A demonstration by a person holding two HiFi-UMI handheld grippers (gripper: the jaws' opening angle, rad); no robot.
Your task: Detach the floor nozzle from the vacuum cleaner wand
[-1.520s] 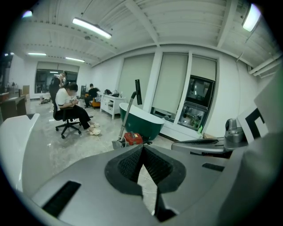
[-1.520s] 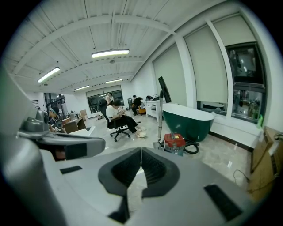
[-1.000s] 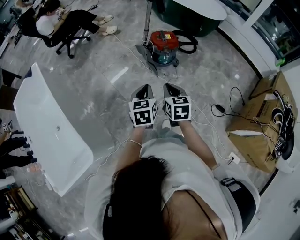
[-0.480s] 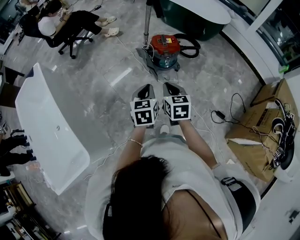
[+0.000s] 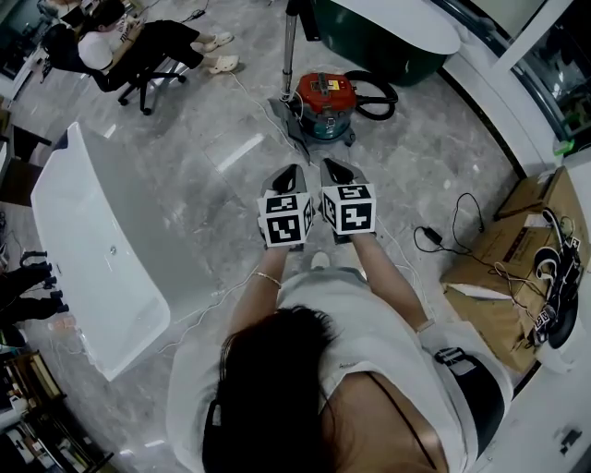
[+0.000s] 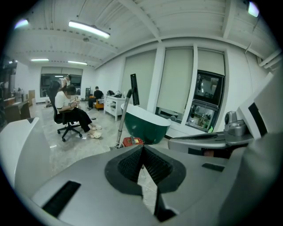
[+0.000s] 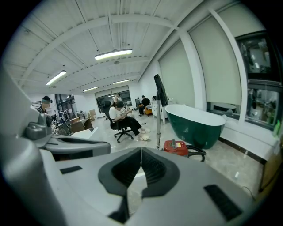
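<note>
A red canister vacuum (image 5: pixel 325 92) stands on the marble floor ahead. Its metal wand (image 5: pixel 290 42) rises upright beside it, and the grey floor nozzle (image 5: pixel 292 118) lies flat on the floor at the wand's foot. A black hose (image 5: pixel 374 92) loops off to the right. My left gripper (image 5: pixel 286 174) and right gripper (image 5: pixel 334 170) are held side by side at chest height, well short of the vacuum, both shut and empty. In the left gripper view the vacuum (image 6: pixel 132 141) and wand (image 6: pixel 123 117) show beyond the shut gripper (image 6: pixel 142 148). The right gripper (image 7: pixel 141 152) faces the vacuum (image 7: pixel 175 147).
A dark green bathtub (image 5: pixel 388 28) stands behind the vacuum. A white bathtub (image 5: pixel 92 249) lies at the left. A person sits on an office chair (image 5: pixel 138 78) at the far left. Cardboard boxes (image 5: pixel 503 277) and a black cable (image 5: pixel 443 222) lie at the right.
Both grippers have been carried forward together towards the vacuum, still side by side and shut. The boxes and the white tub have slid back in the head view.
</note>
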